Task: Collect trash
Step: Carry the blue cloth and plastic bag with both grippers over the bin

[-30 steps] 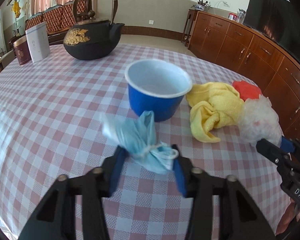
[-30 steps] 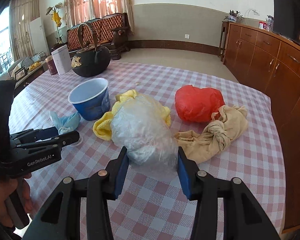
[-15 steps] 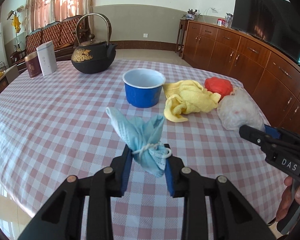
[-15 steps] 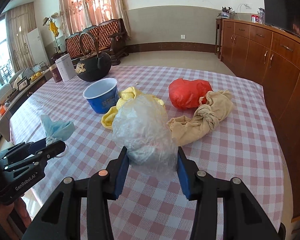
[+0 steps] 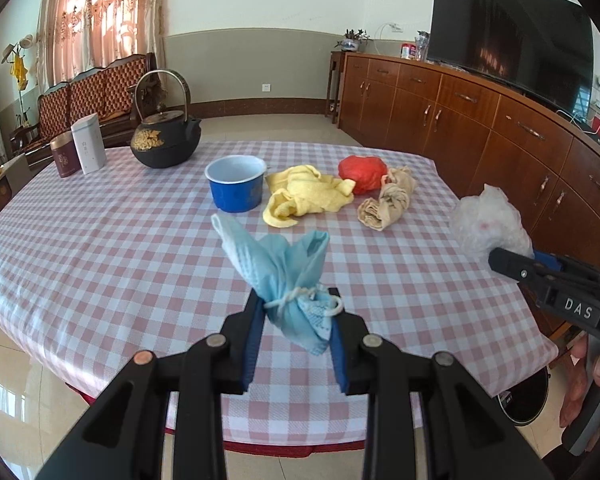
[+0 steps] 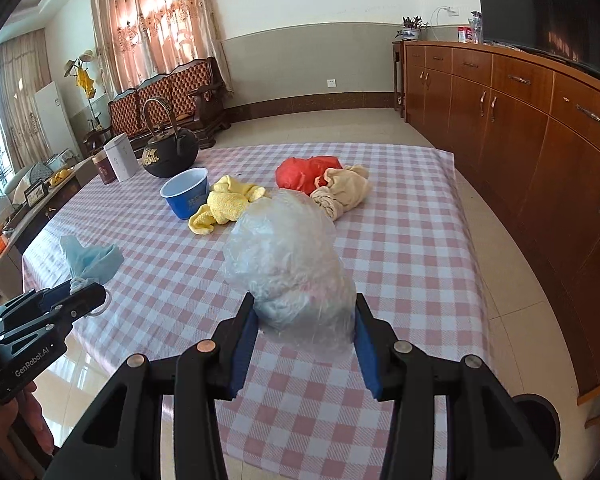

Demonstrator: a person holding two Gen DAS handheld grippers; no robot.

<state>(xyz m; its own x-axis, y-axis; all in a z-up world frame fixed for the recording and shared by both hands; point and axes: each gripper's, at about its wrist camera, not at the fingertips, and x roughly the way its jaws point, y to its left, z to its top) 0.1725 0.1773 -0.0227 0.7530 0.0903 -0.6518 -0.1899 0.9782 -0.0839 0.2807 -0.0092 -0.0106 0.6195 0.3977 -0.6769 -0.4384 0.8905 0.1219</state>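
My left gripper (image 5: 296, 312) is shut on a crumpled blue face mask (image 5: 284, 268) and holds it in the air above the table's near edge. It also shows in the right wrist view (image 6: 90, 260). My right gripper (image 6: 304, 320) is shut on a clear plastic bag wad (image 6: 288, 268), held above the table's right front; the wad also shows in the left wrist view (image 5: 486, 222). A red plastic bag (image 5: 362, 172), a yellow cloth (image 5: 306, 194) and a beige cloth (image 5: 388, 200) lie on the checked table (image 5: 100, 240).
A blue cup (image 5: 236, 188), a black teapot (image 5: 166, 142), a white box (image 5: 88, 142) and a dark red tin (image 5: 65, 155) stand at the table's far side. A wooden cabinet (image 5: 500, 140) runs along the right. A dark round bin (image 6: 536, 420) stands on the floor, lower right.
Both grippers have pulled back and risen away from the table with their loads. The cup and cloths now look farther off.
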